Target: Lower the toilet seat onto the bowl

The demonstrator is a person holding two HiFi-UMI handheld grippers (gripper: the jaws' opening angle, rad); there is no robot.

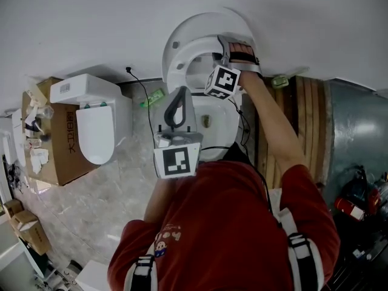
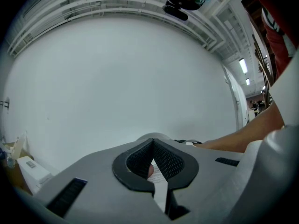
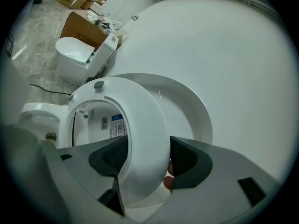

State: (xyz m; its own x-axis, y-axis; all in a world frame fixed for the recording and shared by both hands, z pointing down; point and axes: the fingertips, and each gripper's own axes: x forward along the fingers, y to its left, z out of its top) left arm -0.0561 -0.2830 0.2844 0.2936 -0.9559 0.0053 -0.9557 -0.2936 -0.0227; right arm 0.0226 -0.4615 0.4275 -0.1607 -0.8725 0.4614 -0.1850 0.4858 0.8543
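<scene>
Right hand-held gripper [image 3: 145, 157] clamps raised white plastic toilet seat [image 3: 140, 118]; left hand-held gripper [image 2: 152, 161] closed, empty. Lowering onto white ceramic bowl [image 3: 38, 118] all pending.

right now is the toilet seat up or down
Up. The toilet seat stands raised close to the lid, well clear of the bowl, with the right gripper clamped on its ring.
</scene>
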